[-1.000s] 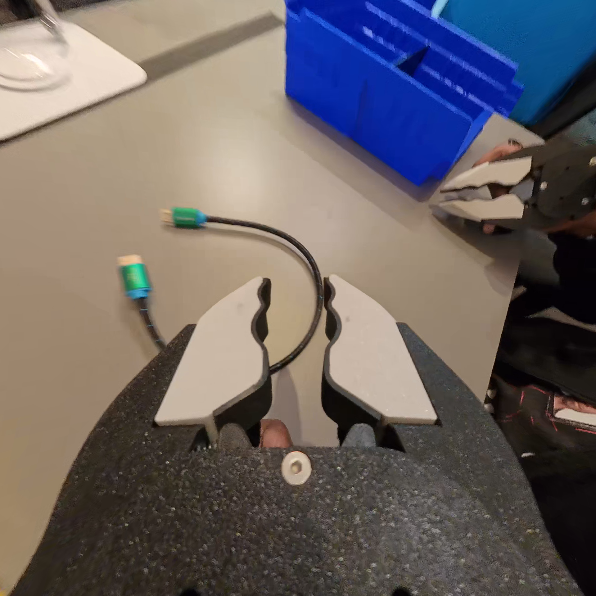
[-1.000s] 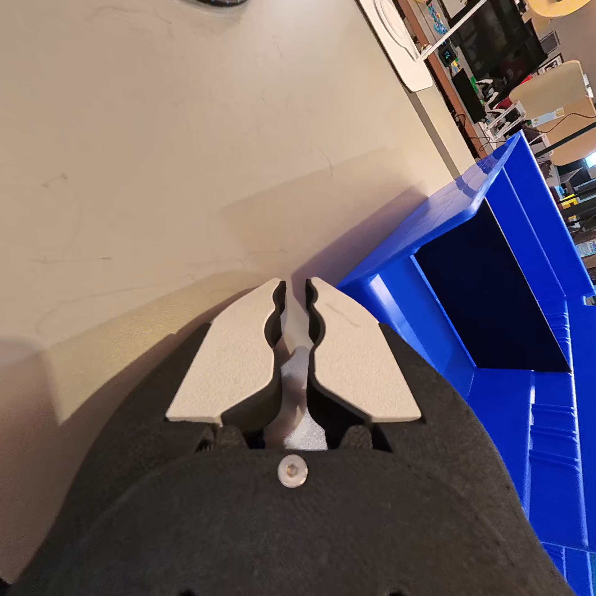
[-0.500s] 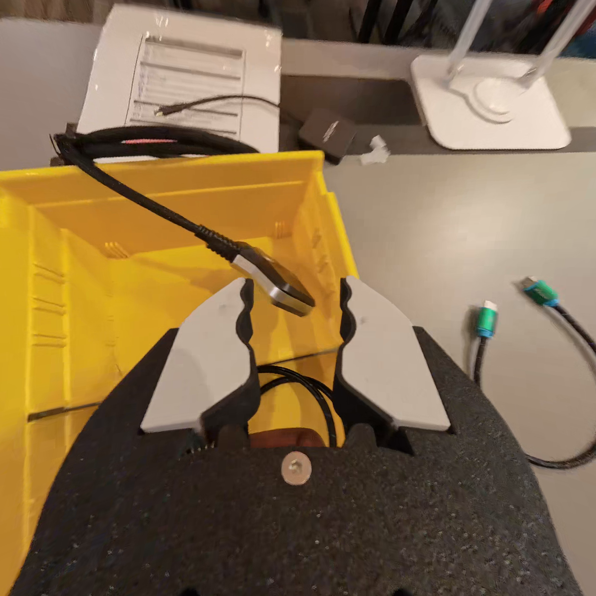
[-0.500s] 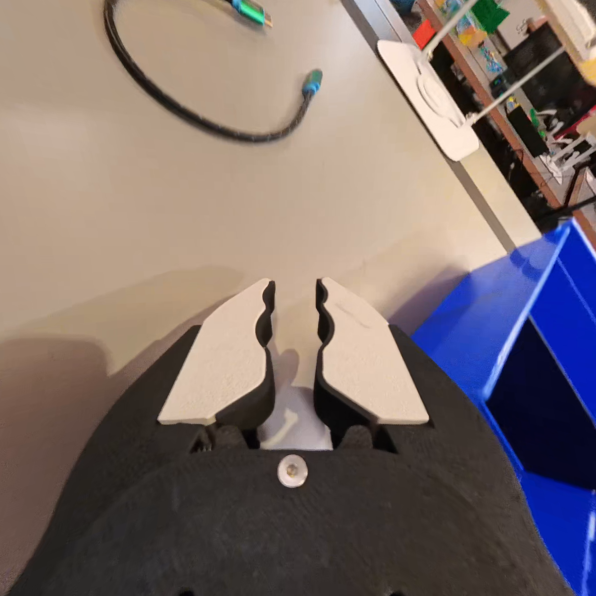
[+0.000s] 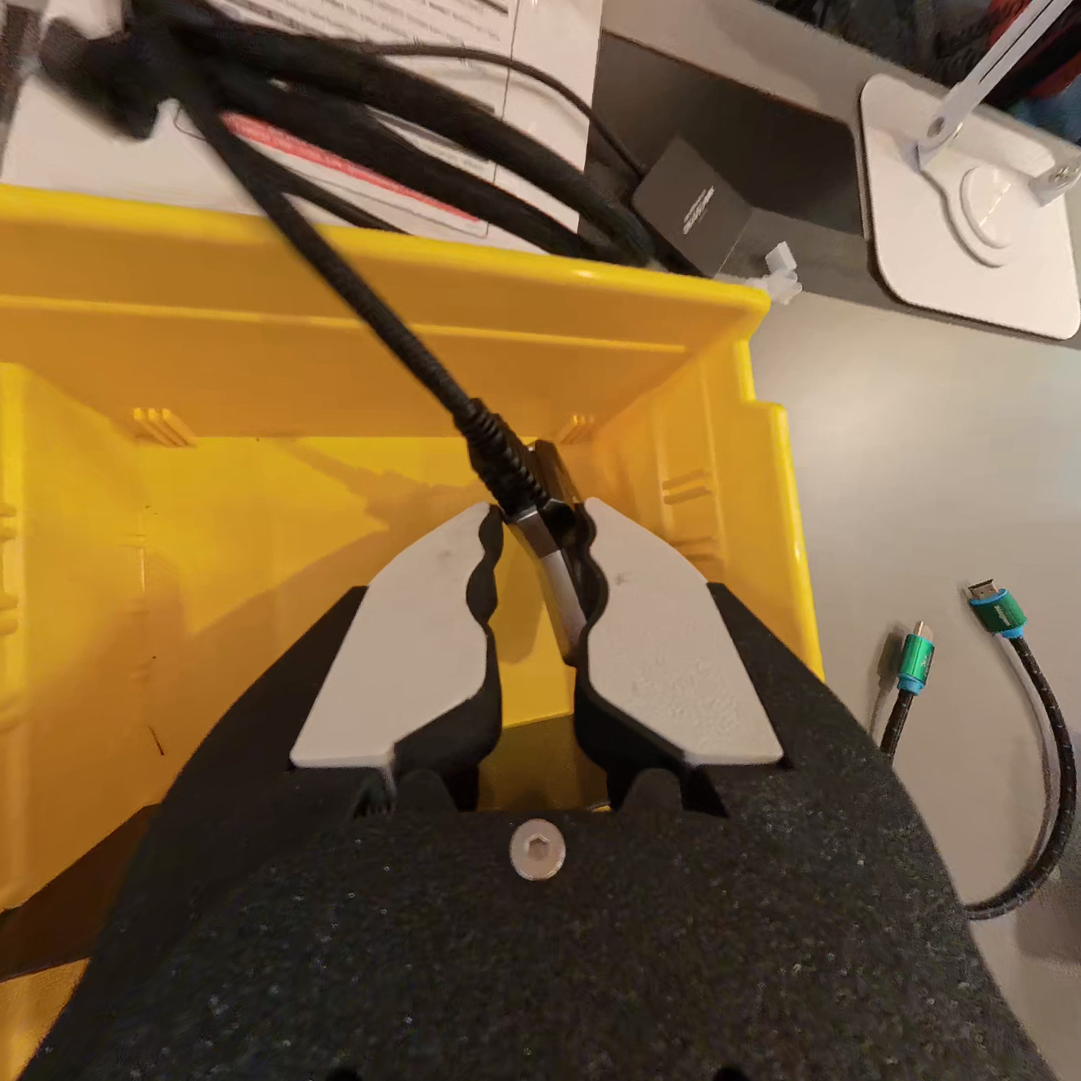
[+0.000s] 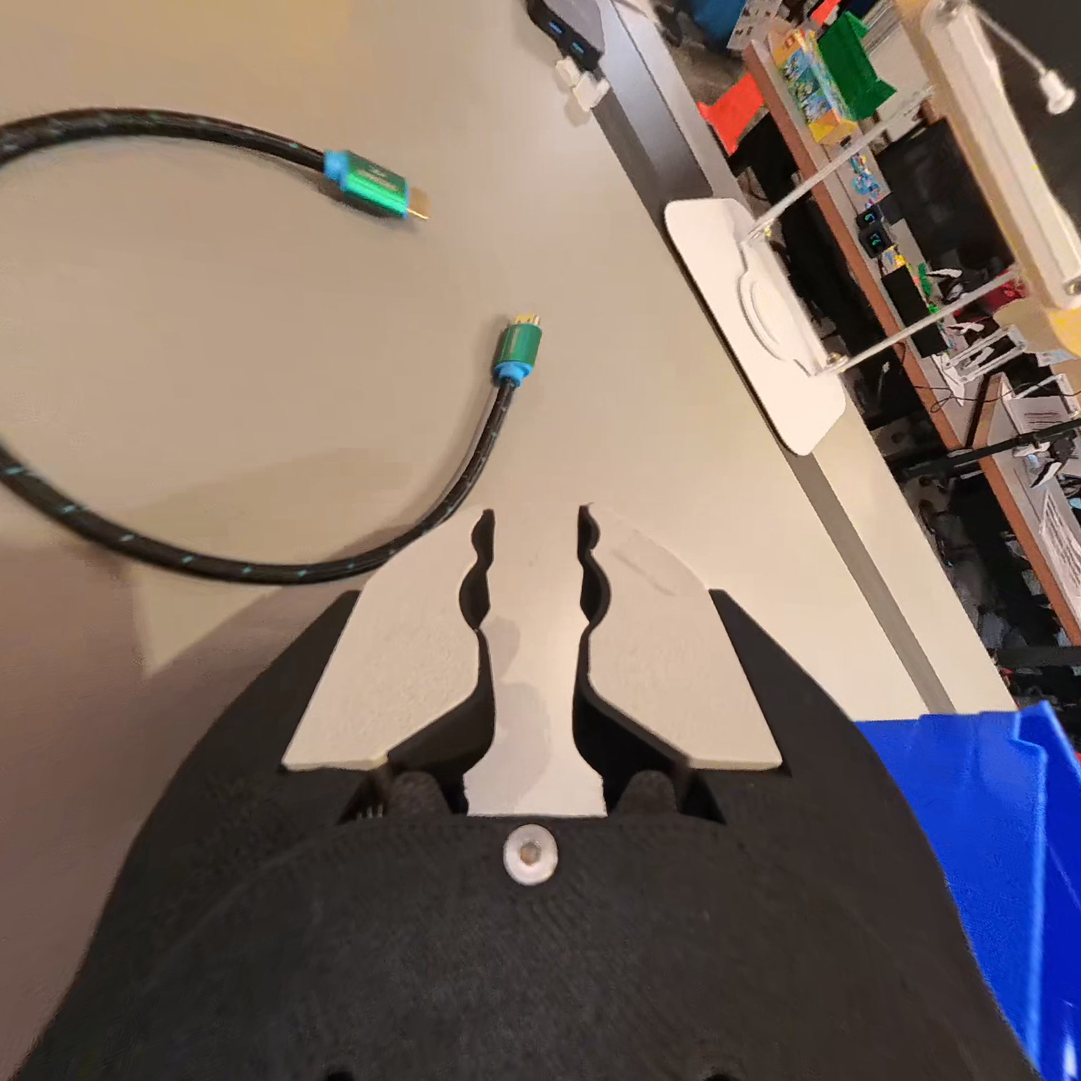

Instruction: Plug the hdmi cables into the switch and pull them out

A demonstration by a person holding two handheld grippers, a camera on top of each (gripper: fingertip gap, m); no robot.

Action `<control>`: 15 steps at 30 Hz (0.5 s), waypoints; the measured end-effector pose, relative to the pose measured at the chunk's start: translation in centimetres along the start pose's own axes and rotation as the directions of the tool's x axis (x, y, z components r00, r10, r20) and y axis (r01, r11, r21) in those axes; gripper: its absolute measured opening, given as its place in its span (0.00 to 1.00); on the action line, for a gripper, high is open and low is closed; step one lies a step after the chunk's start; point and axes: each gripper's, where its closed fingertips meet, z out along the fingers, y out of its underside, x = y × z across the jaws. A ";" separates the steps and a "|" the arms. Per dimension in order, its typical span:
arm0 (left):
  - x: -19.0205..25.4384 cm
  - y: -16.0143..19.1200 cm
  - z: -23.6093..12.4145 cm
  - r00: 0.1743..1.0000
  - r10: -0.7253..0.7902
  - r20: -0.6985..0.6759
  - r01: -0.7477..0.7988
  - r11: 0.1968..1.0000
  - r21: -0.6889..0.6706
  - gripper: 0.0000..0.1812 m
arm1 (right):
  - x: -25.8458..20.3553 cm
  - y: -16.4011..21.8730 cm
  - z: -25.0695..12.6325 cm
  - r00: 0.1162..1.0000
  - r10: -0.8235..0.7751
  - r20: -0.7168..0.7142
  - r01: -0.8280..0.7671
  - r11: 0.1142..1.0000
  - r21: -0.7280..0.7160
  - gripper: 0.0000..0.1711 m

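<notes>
In the left wrist view my left gripper (image 5: 541, 512) reaches into a yellow bin (image 5: 409, 327). Its fingers are closed on the silver and black plug (image 5: 558, 579) of a thick black braided HDMI cable (image 5: 374, 316) that runs up and left out of the bin. A short black cable with two green plugs (image 5: 915, 658) lies on the table right of the bin. It also shows in the right wrist view, its nearer green plug (image 6: 517, 351) ahead of my right gripper (image 6: 535, 515), which is open and empty above the table.
A small black box (image 5: 690, 205) sits behind the bin, next to a white lamp base (image 5: 965, 205), also seen in the right wrist view (image 6: 754, 327). A bundle of black cables lies on a white sheet (image 5: 544, 58). A blue bin (image 6: 994, 848) is at my right. Left tips to right tips: about 40 centimetres.
My left gripper swung from the table to the yellow bin, moved in and closed on the black cable's plug. My right gripper turned from the blue bin toward the green-plug cable and opened wider.
</notes>
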 end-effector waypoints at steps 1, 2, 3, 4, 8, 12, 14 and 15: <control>-0.1 -0.2 -0.4 1.000 0.002 -0.002 -0.002 1.000 0.029 0.12 | 0.3 0.3 0.6 1.000 0.010 -0.013 -0.010 1.000 0.008 0.16; -0.2 -0.6 -1.0 1.000 0.013 0.006 -0.013 0.998 0.065 0.12 | 0.5 0.7 0.9 0.999 0.014 -0.028 -0.013 1.000 0.016 0.16; -0.3 -1.0 -1.8 0.999 0.026 0.018 -0.028 0.994 0.103 0.12 | 0.9 1.2 1.1 0.999 0.009 -0.048 -0.008 1.000 0.023 0.16; -0.1 -1.6 -2.8 0.999 0.043 0.022 -0.045 0.988 0.146 0.12 | 1.4 1.8 1.1 0.998 0.001 -0.069 0.001 1.000 0.024 0.16; 2.3 -4.3 -7.4 0.995 0.099 0.027 -0.102 0.945 0.312 0.11 | 3.2 4.1 1.1 0.994 0.026 -0.109 -0.024 0.999 0.027 0.14; 7.9 -7.3 -12.2 0.983 0.186 0.010 -0.167 0.858 0.485 0.11 | 3.7 5.8 1.3 0.993 0.058 -0.105 -0.058 0.998 0.003 0.14; 12.4 -7.9 -13.7 0.966 0.251 -0.056 -0.182 0.822 0.540 0.11 | 3.9 6.1 1.3 0.992 0.050 -0.115 -0.051 0.999 -0.007 0.15; 15.0 -7.8 -13.9 0.951 0.287 -0.111 -0.181 0.814 0.552 0.11 | 4.0 6.0 1.3 0.991 0.052 -0.121 -0.052 0.999 0.002 0.15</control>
